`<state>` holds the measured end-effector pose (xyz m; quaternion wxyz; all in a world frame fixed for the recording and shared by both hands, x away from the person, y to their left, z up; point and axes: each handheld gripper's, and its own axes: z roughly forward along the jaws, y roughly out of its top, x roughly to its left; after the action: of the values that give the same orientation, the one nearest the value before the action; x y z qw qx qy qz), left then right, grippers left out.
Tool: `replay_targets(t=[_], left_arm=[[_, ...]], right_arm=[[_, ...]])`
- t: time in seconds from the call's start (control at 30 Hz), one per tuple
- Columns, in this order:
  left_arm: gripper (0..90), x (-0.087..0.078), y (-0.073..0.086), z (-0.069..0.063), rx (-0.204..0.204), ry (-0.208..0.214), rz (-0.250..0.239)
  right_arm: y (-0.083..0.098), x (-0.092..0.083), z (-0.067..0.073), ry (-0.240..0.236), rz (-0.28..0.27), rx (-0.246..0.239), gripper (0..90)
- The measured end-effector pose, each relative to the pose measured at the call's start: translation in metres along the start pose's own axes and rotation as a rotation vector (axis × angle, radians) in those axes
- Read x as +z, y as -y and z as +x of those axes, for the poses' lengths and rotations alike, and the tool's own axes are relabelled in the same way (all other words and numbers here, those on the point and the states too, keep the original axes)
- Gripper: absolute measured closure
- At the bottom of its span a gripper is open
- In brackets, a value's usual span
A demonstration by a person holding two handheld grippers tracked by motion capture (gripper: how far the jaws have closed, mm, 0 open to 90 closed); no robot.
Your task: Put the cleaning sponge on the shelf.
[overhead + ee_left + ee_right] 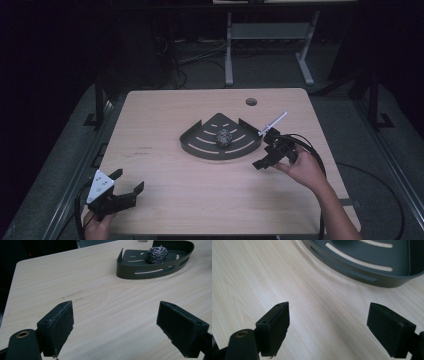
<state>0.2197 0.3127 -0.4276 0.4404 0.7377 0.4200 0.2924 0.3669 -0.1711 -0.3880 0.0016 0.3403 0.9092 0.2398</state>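
Right tongs (pixel 264 161), released and empty, sit just off the tray (pixel 200 146) rim; the scourer (pixel 224 136) lies at their ten o'clock. Left tongs (pixel 125 186), also released, rest well apart on the tabletop (pixel 165 200).

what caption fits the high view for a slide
Right tool open beside a dark slotted tray holding a steel scrubber; left tool open near the table edge.

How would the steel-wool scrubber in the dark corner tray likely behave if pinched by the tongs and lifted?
The scrubber looks like a loose wire tangle, so it is probably light and springy, squashing under a pinch. Its rough strands should resist slipping. Its rounded shape might roll a little within the tray if nudged.
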Motion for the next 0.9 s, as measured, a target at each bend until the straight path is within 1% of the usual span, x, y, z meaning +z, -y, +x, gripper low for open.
replay_targets(t=[0.1, 0.17, 0.27, 0.43, 0.63, 0.7, 0.8, 0.9], left_arm=[[13.3, 0.000, 0.000, 0.000, -0.001, 0.001, 0.000], [13.3, 0.000, 0.000, 0.000, 0.002, 0.002, 0.000], [13.3, 0.000, 0.000, 0.000, 0.000, 0.002, -0.003], [13.3, 0.000, 0.000, -0.001, 0.003, 0.003, -0.001], [13.3, 0.001, 0.000, -0.002, 0.006, 0.002, 0.000], [13.3, 0.000, 0.000, -0.002, 0.005, 0.004, -0.001], [13.3, 0.000, -0.001, -0.002, 0.004, 0.002, -0.001], [13.3, 0.000, 0.000, -0.002, 0.006, 0.001, 0.001]], right_arm=[[0.007, -0.001, 0.000, -0.002, -0.003, 0.006, 17.8], [0.008, -0.001, 0.000, 0.001, -0.003, 0.009, 17.8], [0.016, -0.004, 0.001, 0.006, -0.011, 0.008, 18.1], [0.027, -0.007, 0.001, 0.005, -0.014, 0.021, 18.3], [0.042, -0.010, -0.001, 0.013, -0.017, 0.041, 18.6], [0.045, -0.010, -0.001, 0.013, -0.022, 0.043, 18.8], [0.053, -0.011, -0.002, 0.004, -0.028, 0.060, 18.9], [0.058, -0.011, -0.003, 0.003, -0.031, 0.062, 18.9]])
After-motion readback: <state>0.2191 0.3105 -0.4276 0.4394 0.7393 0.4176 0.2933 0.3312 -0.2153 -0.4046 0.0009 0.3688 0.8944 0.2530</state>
